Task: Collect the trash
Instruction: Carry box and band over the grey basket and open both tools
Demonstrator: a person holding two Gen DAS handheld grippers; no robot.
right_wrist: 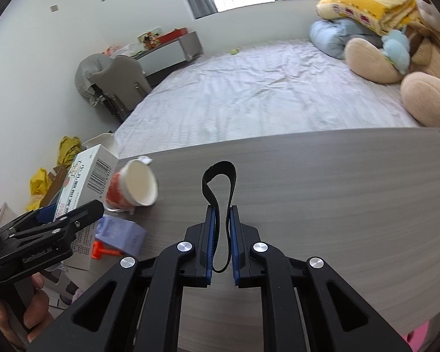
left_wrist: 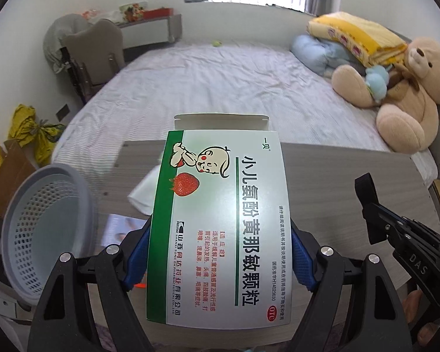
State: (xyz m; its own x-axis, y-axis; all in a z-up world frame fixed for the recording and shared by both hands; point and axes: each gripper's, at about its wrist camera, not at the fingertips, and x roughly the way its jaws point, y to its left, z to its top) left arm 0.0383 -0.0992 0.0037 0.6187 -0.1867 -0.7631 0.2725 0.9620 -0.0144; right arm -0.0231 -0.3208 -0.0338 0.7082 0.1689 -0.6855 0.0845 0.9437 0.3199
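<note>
Medicine box [left_wrist: 220,223], black strap [right_wrist: 220,202], apparently gripped

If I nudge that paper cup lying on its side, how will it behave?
The paper cup lies on its side on the smooth table, so it would probably roll, curving because it tapers. It looks empty, thus likely light. Thin walls may crumple under a firm squeeze.

1. The left wrist view looks along its fingers across the wooden table [left_wrist: 337,176] toward the bed [left_wrist: 220,82], close above the tabletop.
2. The right wrist view faces likewise; both share table [right_wrist: 322,182], bed [right_wrist: 249,94], window wall.
</note>
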